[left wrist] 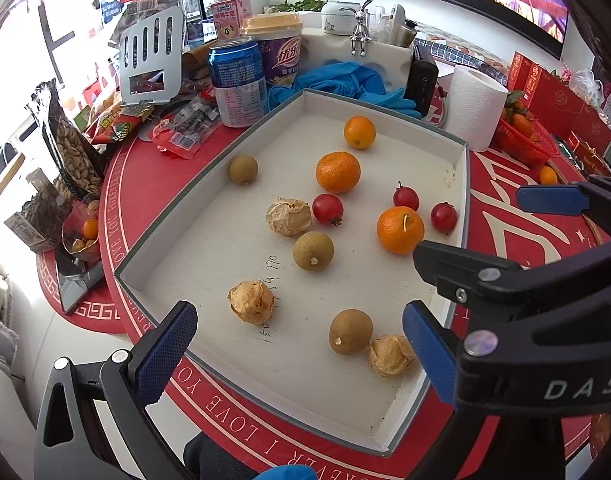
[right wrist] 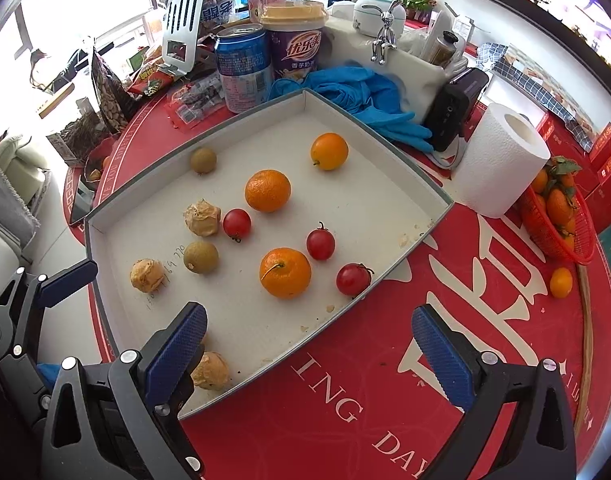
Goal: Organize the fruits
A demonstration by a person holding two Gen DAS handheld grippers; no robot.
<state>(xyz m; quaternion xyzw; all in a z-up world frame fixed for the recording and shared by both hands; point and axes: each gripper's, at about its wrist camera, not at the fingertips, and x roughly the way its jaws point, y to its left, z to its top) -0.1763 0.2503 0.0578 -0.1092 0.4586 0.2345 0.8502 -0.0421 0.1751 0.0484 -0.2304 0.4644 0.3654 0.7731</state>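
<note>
Your left gripper (left wrist: 297,344) hangs wide open over the near end of the tray (left wrist: 185,216), its blue ribbed pads (left wrist: 167,350) gripping nothing; a smooth brown longan (left wrist: 350,331) and a papery, crumpled husk fruit (left wrist: 390,356) lie between them. Your right gripper (right wrist: 309,354) is spread just as wide and empty, over the tray's near corner and the red desk (right wrist: 345,400); its left pad (right wrist: 175,354) hides part of another husk fruit (right wrist: 210,370).

Inside the shallow white cardboard tray with its grey rim, the fruit lies scattered and apart: a dimpled stemmed mandarin (right wrist: 285,273), glossy cherry tomatoes (right wrist: 353,279), more longans (right wrist: 201,257), a second mandarin (right wrist: 267,191) and a smooth small orange (right wrist: 329,151) towards the far side. Pen scribbles on the tray floor are too small to read.

Beyond the far rim sit crumpled blue rubber gloves (right wrist: 361,96), a blue can (right wrist: 243,68) and a paper roll (right wrist: 501,160). A red mesh basket (right wrist: 561,220) of oranges is cut off at the right.
</note>
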